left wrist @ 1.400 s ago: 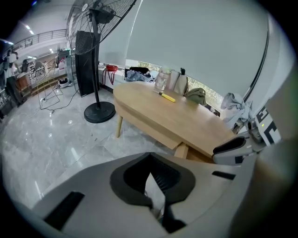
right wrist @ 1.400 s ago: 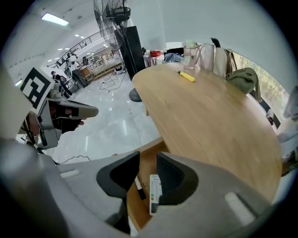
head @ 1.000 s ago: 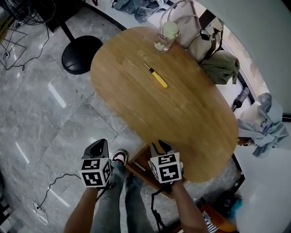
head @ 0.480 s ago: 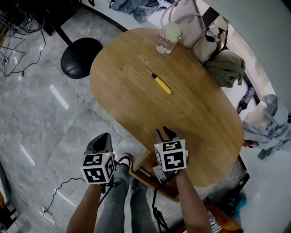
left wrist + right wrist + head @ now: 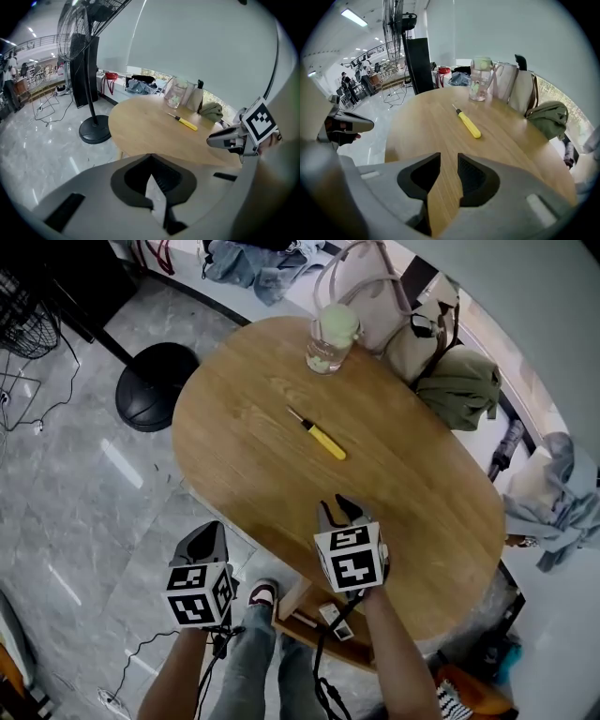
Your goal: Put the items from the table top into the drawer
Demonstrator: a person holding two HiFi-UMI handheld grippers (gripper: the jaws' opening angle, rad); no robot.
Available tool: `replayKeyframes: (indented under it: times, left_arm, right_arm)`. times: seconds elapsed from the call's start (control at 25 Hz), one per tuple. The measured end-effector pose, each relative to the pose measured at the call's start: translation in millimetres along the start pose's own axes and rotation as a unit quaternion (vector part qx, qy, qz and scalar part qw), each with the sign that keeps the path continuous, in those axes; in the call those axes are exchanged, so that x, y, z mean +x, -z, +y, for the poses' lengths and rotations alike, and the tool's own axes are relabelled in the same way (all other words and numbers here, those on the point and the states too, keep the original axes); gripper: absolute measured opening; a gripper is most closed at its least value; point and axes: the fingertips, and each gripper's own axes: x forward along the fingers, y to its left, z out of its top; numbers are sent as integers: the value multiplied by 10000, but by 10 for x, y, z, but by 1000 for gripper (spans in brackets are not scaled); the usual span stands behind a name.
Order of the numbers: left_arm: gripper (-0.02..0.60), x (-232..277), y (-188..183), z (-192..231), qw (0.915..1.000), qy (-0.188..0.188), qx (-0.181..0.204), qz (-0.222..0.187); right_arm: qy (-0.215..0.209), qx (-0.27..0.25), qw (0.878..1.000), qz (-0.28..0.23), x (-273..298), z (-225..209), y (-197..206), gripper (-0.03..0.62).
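In the head view, a yellow-handled screwdriver (image 5: 319,438) lies mid-way along the oval wooden table (image 5: 422,502), well apart from a clear lidded jug (image 5: 328,338) at the far edge. The right gripper (image 5: 339,508) hangs over the near edge above an open wooden drawer (image 5: 298,602), and the left gripper (image 5: 204,538) is over the floor. In the left gripper view, the jaw tips meet with nothing between them. In the right gripper view, the jaws stand slightly apart and empty, and the screwdriver (image 5: 467,123) lies ahead.
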Motion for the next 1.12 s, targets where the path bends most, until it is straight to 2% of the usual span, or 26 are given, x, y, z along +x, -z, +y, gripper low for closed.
replayKeyframes:
  times: [0.48, 0.76, 1.12]
  left_arm:
    - [2, 341, -394, 41, 9999, 30, -71, -128]
    - [2, 495, -445, 131, 9998, 10, -157, -127]
    - [2, 565, -485, 296, 9995, -44, -276, -112]
  right_arm:
    - [131, -372, 9991, -121, 323, -305, -494, 98]
    - [258, -916, 9954, -122, 531, -386, -733, 98]
    - [392, -1193, 9921, -58, 713, -421, -903, 98]
